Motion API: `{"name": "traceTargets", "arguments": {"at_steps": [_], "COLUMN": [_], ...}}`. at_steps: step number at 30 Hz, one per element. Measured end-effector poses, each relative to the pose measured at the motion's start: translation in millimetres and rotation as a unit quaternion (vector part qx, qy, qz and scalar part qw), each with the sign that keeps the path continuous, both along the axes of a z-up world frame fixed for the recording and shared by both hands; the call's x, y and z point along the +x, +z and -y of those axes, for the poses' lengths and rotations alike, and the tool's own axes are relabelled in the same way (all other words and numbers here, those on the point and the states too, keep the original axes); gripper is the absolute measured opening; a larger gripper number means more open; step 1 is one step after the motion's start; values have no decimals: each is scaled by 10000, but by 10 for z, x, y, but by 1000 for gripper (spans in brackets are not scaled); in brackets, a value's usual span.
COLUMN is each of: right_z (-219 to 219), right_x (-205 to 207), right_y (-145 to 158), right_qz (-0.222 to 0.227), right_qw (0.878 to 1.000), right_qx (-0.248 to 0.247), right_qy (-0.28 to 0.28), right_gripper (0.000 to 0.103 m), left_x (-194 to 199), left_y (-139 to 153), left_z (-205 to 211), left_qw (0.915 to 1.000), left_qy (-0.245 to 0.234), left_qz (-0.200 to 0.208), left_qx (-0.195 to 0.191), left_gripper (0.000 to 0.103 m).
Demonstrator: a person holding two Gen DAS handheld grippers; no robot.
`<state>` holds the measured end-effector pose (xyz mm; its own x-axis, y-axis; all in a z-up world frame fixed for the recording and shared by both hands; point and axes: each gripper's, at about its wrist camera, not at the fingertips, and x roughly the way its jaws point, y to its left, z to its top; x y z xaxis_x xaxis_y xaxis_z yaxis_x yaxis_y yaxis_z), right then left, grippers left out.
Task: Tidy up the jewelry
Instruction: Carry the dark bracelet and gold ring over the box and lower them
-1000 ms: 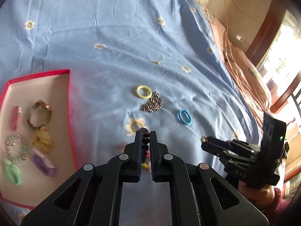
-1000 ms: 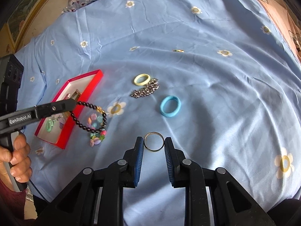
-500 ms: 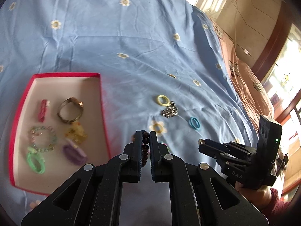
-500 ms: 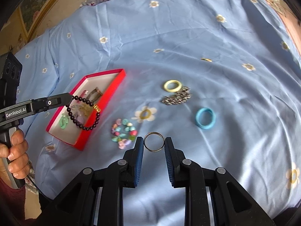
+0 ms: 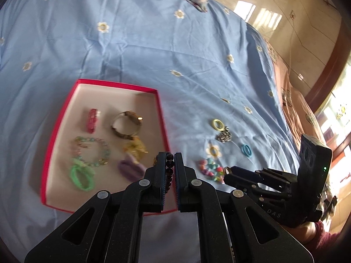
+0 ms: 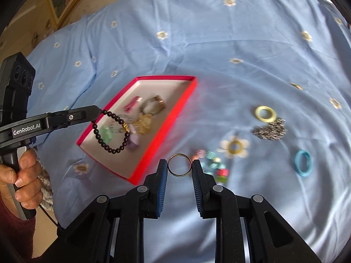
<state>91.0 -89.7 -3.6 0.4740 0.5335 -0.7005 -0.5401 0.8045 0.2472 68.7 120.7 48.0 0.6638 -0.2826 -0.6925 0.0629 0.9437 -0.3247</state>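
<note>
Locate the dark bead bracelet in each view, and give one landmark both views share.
Left wrist view: the dark bead bracelet sits bottom centre, pinched between the left hand-held gripper's fingers, only a few beads showing.
Right wrist view: the dark bead bracelet hangs as a full loop left of centre, from the left hand-held gripper, over the box.
Shared landmark: the red box on the blue sheet.

Both grippers have swung leftward: the black bead bracelet [image 6: 110,131] now hangs over the red tray [image 6: 162,131]
</note>
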Motion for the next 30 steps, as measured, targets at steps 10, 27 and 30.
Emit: {"name": "traceTargets", "arguments": {"at_steps": [10,27,30], "right_z": [-476,-1141,-1210], "right_x": [-21,79,123], "right_y": [-17,-236,-329], "right_qz": [-23,-258,-361], "right_qw": [9987,9927,9912], "right_qx": [-34,-283,-395], "right_qy": [505,1144,1209], "right_gripper": [23,23,23], "left_x": [-79,-144,-140], "left_y": [-143,-480,-554], "left_z": [-372,-835,-913], "left_qw": [9992,9950,9940], "left_qy": [376,827,902], "left_qz": [-135,-488,-556], "left_qx": [-63,-260,-269], "left_gripper": [6,6,6]}}
